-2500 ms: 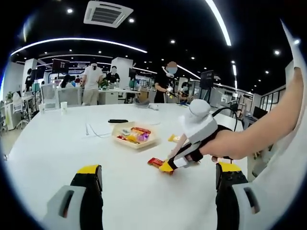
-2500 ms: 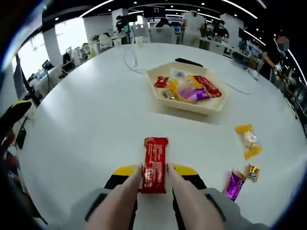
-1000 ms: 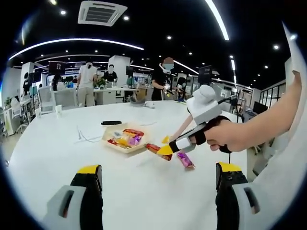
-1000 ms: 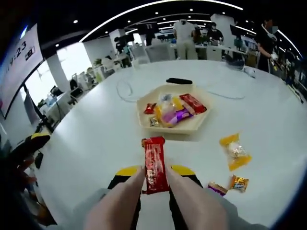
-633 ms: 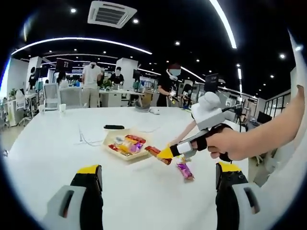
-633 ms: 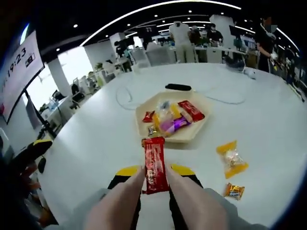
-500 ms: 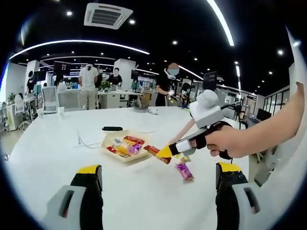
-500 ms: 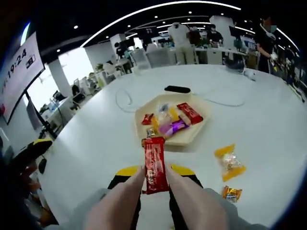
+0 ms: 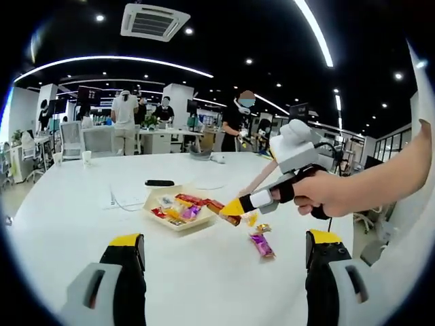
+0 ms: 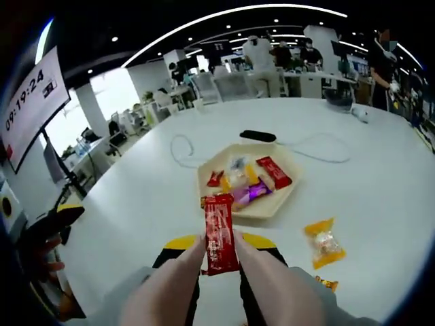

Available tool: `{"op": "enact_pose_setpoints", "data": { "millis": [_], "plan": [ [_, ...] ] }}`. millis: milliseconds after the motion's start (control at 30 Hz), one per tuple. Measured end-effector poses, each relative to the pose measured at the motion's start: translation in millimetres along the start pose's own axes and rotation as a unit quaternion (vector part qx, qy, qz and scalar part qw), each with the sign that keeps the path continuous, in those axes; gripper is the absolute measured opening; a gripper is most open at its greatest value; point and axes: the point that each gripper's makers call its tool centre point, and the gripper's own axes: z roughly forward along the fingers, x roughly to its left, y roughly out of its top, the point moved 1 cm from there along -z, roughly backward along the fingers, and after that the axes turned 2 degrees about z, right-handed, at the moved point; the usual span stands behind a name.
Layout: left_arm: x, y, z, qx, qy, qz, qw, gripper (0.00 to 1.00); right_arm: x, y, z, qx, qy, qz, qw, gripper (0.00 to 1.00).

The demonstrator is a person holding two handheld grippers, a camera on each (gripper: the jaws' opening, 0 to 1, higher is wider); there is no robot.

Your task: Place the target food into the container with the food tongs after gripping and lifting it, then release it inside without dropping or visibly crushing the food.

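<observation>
A red snack bar [image 10: 219, 233] is pinched between the two beige tong arms of my right gripper [image 10: 219, 250], which is shut on it. The bar is held off the white table, its far end over the near rim of the beige hexagonal tray [image 10: 288, 195]. In the left gripper view, a hand holds the right gripper [image 9: 234, 207] with the red bar [image 9: 219, 206] at the right edge of the tray [image 9: 175, 225]. My left gripper [image 9: 224, 246] hangs low over the table, jaws wide apart, holding nothing.
The tray holds several wrapped snacks. Loose on the table are a yellow candy [image 10: 323, 242], a small orange sweet [image 10: 326, 284] and a purple wrapper [image 9: 260, 245]. A black remote [image 9: 159, 183] and a cable [image 10: 183, 146] lie behind the tray. People stand at far desks.
The right gripper has carried the red bar up off the table and over to the tray's edge. The left gripper has stayed open and about still.
</observation>
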Motion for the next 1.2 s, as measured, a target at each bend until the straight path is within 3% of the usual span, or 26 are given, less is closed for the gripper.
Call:
{"op": "enact_pose_setpoints", "data": {
  "millis": [200, 267, 633, 833, 1067, 1200],
  "plan": [
    [-0.9, -0.5, 0, 0.001, 0.001, 0.001, 1.0000, 0.99, -1, 10.8, -1, -0.005, 0.006, -0.007, 0.9999, 0.21],
    [-0.5, -1.1, 0, 0.001, 0.003, 0.000, 1.0000, 0.99, -1, 9.3, -4, 0.005, 0.006, -0.039, 0.9992, 0.21],
    [-2.7, -1.8, 8, 0.004, -0.004, -0.001, 1.0000, 0.99, -1, 14.2, -15, -0.001, 0.013, -0.045, 0.9989, 0.21],
    [-0.3, 5.0, 10, -0.001, -0.004, 0.004, 1.0000, 0.99, 8, 29.3, -25, -0.011, 0.020, -0.070, 0.9973, 0.21],
    [-0.7, 7.1, 11, -0.001, -0.004, 0.010, 0.9999, 0.99, 4, 43.2, -29, -0.026, 0.022, -0.069, 0.9970, 0.21],
    [0.6, 8.8, 12, -0.004, 0.000, 0.005, 1.0000, 0.99, 7, 41.5, -27, -0.020, 0.029, -0.070, 0.9969, 0.21]
  ]
}}
